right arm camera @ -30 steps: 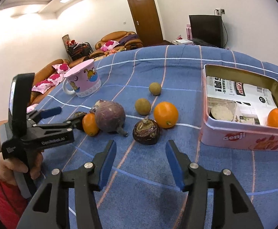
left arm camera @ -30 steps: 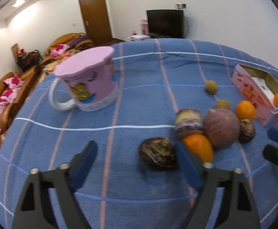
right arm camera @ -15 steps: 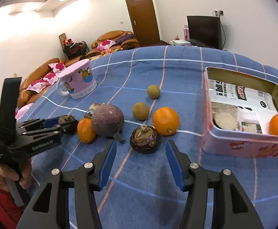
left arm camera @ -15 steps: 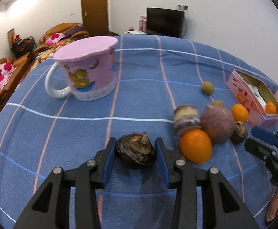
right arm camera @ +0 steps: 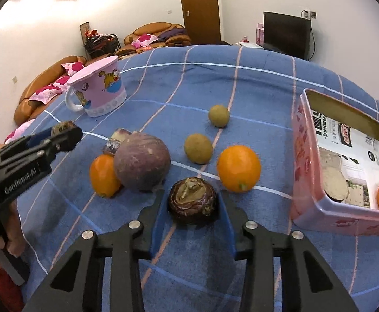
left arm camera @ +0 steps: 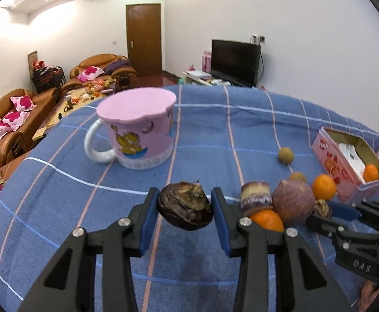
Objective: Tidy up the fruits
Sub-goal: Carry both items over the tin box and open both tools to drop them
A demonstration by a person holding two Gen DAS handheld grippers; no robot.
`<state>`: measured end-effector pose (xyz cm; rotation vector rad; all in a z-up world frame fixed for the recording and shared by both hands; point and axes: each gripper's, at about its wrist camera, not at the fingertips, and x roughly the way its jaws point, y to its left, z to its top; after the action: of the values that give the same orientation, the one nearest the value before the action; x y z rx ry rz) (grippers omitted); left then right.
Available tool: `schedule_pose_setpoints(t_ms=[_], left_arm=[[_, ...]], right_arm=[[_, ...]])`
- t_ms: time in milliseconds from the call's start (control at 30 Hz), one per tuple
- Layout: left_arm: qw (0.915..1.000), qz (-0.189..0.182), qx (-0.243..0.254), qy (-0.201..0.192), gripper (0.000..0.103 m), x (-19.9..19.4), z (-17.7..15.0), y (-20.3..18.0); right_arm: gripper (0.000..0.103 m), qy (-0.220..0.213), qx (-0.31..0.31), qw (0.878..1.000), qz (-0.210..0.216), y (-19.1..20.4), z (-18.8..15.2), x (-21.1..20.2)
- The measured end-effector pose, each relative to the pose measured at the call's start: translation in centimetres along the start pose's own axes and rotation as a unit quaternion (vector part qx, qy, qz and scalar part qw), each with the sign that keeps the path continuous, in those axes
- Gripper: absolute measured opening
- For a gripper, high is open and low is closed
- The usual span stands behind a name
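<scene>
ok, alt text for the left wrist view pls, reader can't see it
The left gripper is shut on a dark brown water chestnut, lifted above a blue checked tablecloth. A pink cartoon mug stands behind; to the right lie oranges and other produce, an open pink tin, and the right gripper.
</scene>
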<state>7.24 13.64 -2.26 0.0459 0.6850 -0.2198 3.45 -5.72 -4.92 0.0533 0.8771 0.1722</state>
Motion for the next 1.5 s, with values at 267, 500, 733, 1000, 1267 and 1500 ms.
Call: schedule_pose_setpoints(t_ms=[267,500,733,1000,1267,1500], left_arm=[[0.9977,0.038,-0.03,-0.048,0.043,-1.1,0.3,-1.0],[0.9947,0.068,-0.024,-0.073,0.043,-1.9,0.3,-4.2],[0.9945,0.067,-0.011,-0.08,0.043,-2.3,0.6,-7.8],[0.994,0.052,0.008,-0.096,0.043,-2.8,1.5,-12.6],[0.9933,0.034,0.03,-0.106,0.043,-2.6,2.6,-17.5],[0.9934,0.015,0.042,-0.106,0.043,-2.0,3.4,-21.0]], right_arm=[[0.04,-0.089,0.018,0.995,0.032,-0.8,0.1,-4.7],[0.04,-0.127,0.03,0.991,0.024,-2.6,0.3,-7.0],[0.04,-0.149,0.03,0.988,0.002,-4.5,-0.2,-8.5],[0.04,-0.161,0.051,0.985,-0.019,-8.5,-0.6,-9.9],[0.04,-0.172,0.061,0.982,-0.041,-11.8,-0.8,-11.1],[0.04,-0.177,0.077,0.979,-0.068,-15.2,-1.0,-11.8]])
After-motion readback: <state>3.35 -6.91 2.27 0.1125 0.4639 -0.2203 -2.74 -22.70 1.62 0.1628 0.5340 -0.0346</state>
